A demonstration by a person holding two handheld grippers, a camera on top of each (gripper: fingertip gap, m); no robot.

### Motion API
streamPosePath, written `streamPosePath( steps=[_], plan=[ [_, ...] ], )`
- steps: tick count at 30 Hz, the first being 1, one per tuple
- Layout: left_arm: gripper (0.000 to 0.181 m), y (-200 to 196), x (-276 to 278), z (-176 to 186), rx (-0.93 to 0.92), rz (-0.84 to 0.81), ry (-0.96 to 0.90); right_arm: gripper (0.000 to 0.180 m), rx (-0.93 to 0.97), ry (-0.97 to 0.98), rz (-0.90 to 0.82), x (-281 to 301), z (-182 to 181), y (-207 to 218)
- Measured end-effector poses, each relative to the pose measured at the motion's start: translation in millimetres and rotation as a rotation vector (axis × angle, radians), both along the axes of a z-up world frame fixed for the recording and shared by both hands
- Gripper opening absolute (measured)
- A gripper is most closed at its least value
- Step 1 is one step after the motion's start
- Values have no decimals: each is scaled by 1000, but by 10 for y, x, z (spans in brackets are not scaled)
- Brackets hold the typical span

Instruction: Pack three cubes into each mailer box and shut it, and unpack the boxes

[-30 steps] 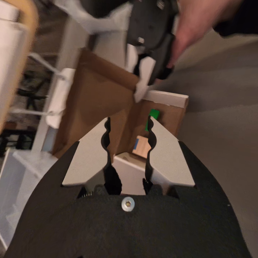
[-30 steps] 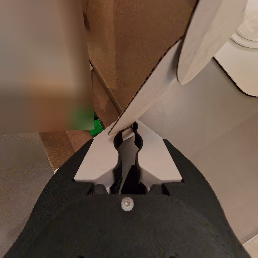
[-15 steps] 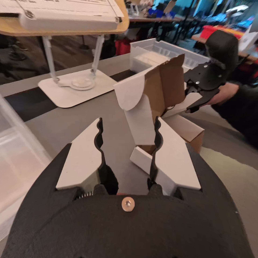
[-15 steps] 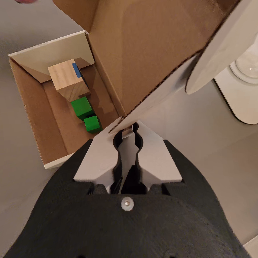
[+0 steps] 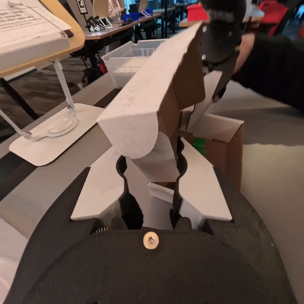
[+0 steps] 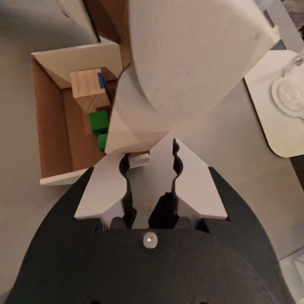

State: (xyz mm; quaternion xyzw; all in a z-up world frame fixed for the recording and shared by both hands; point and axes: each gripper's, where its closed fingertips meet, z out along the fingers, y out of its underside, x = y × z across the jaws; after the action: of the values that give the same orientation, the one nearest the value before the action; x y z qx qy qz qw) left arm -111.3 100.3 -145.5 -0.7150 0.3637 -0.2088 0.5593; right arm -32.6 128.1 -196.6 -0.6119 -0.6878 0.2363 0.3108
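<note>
The right tool (image 6: 149,148) is open, with a clear gap between its two white fingers (image 6: 105,184); it holds nothing, though a white flap (image 6: 130,131) of the lid hangs just in front of its tips. The left tool (image 5: 150,158) is open too; a rounded side flap (image 5: 131,131) of the lid hangs just in front of its fingers, not pinched. Both tools sit close to the lid (image 5: 153,82), one at each side, most likely so they can steer it down and tuck the flaps in.

The box (image 6: 49,115) sits on the grey worktop (image 6: 16,82) with its lid tilted halfway over the opening; it is not shut yet. Inside, along the wall under the lid, lie three cubes in a row: a big wood cube (image 6: 88,88) with a blue side, a green cube (image 6: 98,120) next to it, and a small green cube (image 6: 102,141) partly hidden by the flap. So this box looks full, and closing it seems to be the step now.

Past the box stand a white stand (image 5: 44,131) with a clipboard on top and a clear bin (image 5: 131,54).
</note>
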Motion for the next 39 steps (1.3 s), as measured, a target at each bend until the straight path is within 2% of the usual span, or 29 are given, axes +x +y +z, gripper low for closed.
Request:
streamPosePath(
  steps=[1,9,11,13,14,20,22,24,26,29,33,39],
  plan=[
    [59,-5,3,-21,19,14,35,53,-5,11,19,30,36,-36],
    [56,-61,136,-24,78,26,166,88,-107,-40,25,194,-6,-169],
    [56,-42,126,-16,75,49,178,95,-144,6,13,194,61,-159],
    [55,-68,137,35,89,30,169,91,-129,-14,-66,242,15,-27],
    [55,-62,130,-19,83,32,224,90,-127,-25,-71,256,-18,-19],
    [53,-17,105,-76,38,29,270,97,-267,56,-42,285,87,-150],
    [53,2,105,-115,21,39,287,101,-278,35,-20,329,55,-191],
    [53,35,70,-131,17,64,301,105,-281,16,-67,364,8,-103],
    [53,30,55,-137,26,69,328,106,-297,38,-28,368,17,-151],
    [53,3,77,-161,64,62,387,97,-314,183,35,317,311,-219],
    [53,-15,84,-160,79,55,377,51,-280,336,76,291,634,-249],
    [53,-119,157,-171,27,12,317,53,-203,300,58,235,582,-238]
  ],
)
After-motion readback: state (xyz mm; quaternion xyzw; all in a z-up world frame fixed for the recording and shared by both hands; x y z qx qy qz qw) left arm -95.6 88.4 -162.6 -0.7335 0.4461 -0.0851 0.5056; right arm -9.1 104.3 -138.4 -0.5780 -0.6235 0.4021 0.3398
